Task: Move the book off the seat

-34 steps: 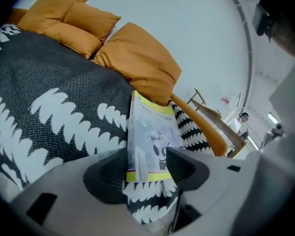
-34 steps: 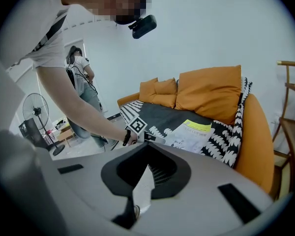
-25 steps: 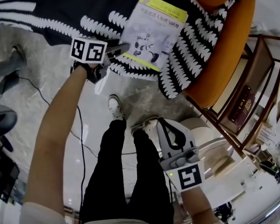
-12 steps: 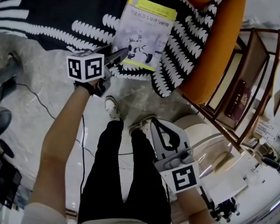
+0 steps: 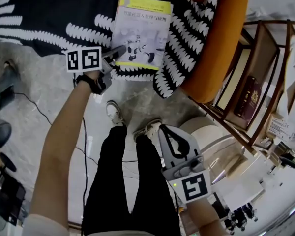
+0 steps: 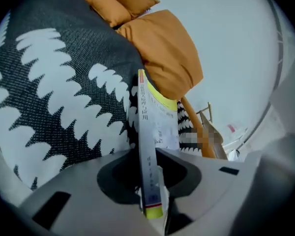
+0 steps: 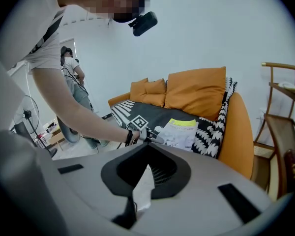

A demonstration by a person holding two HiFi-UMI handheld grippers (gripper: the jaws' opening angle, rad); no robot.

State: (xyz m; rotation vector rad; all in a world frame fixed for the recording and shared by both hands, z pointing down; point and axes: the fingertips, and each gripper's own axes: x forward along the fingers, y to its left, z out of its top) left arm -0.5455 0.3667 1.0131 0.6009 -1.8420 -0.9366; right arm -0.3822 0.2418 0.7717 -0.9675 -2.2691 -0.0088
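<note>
A white book [image 5: 140,31] with a yellow top band lies flat on the sofa's black-and-white throw [image 5: 49,14], near the front edge. My left gripper [image 5: 119,51] reaches its near left corner. In the left gripper view the book [image 6: 146,146] stands edge-on between the jaws of the left gripper [image 6: 150,181], which have just been closing and now pinch it. My right gripper [image 5: 162,129] hangs low over the floor beside the person's legs, shut and with nothing in it. The right gripper view shows the book [image 7: 179,132] far ahead, beyond the right gripper [image 7: 132,205].
An orange sofa arm [image 5: 216,48] rises right of the book, with orange cushions [image 7: 196,90] behind. A wooden rack [image 5: 255,92] holding a dark red book stands at the right. The person's shoes [image 5: 114,113] and a cable [image 5: 83,132] are on the floor. Another person [image 7: 73,82] stands far left.
The left gripper slid forward onto the book's near left corner and its jaws closed on it. The right gripper stayed low beside the legs.
</note>
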